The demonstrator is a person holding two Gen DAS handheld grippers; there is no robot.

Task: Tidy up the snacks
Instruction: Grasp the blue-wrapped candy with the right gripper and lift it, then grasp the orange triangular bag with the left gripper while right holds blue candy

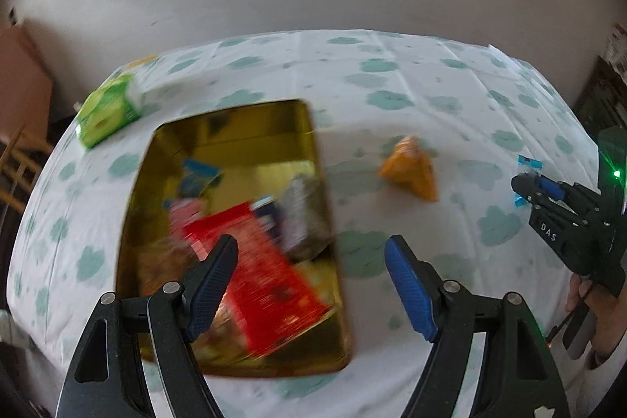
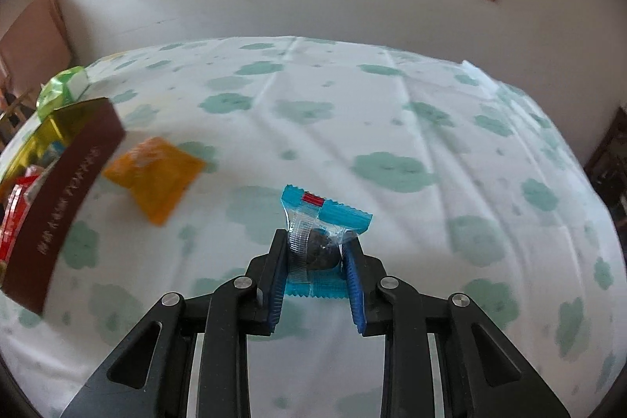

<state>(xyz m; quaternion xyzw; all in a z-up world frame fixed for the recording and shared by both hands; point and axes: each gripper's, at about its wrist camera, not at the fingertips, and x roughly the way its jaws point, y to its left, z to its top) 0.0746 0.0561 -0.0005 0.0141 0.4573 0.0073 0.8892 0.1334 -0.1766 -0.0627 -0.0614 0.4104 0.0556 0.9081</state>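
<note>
Right gripper [image 2: 315,257]: jaws closed on a small snack packet [image 2: 323,218], clear wrapper with blue crimped ends, a red stripe near the top end and a dark round piece inside. The blue pads press the wrapper from both sides at its middle; the upper blue end sticks out past the fingertips, the lower end shows between the fingers. The packet appears lifted off the tablecloth [image 2: 352,112], white with green cloud-shaped patches. Left gripper [image 1: 311,251]: jaws wide apart, nothing between them; it hangs over the near right part of an open box [image 1: 235,120] with a shiny gold lining. The left finger overlaps the box interior in the picture, the right finger stands over bare cloth just beside the box. Inside the box, blurred: a red packet [image 1: 270,273] towards the near end, a grey-white packet [image 1: 305,214] at its right wall, a blue-topped item [image 1: 198,175] and a pink one further in; finer detail cannot be read. From the right wrist view the outer wall of the box is dark brown with gold lettering. An orange packet [image 1: 411,171] lies on the cloth to the right of the box, apart from it. A green carton [image 1: 107,110] sits by the far left corner of the box. In the left wrist view the right gripper shows at the right edge, a hand [image 1: 588,308] on its grip.
</note>
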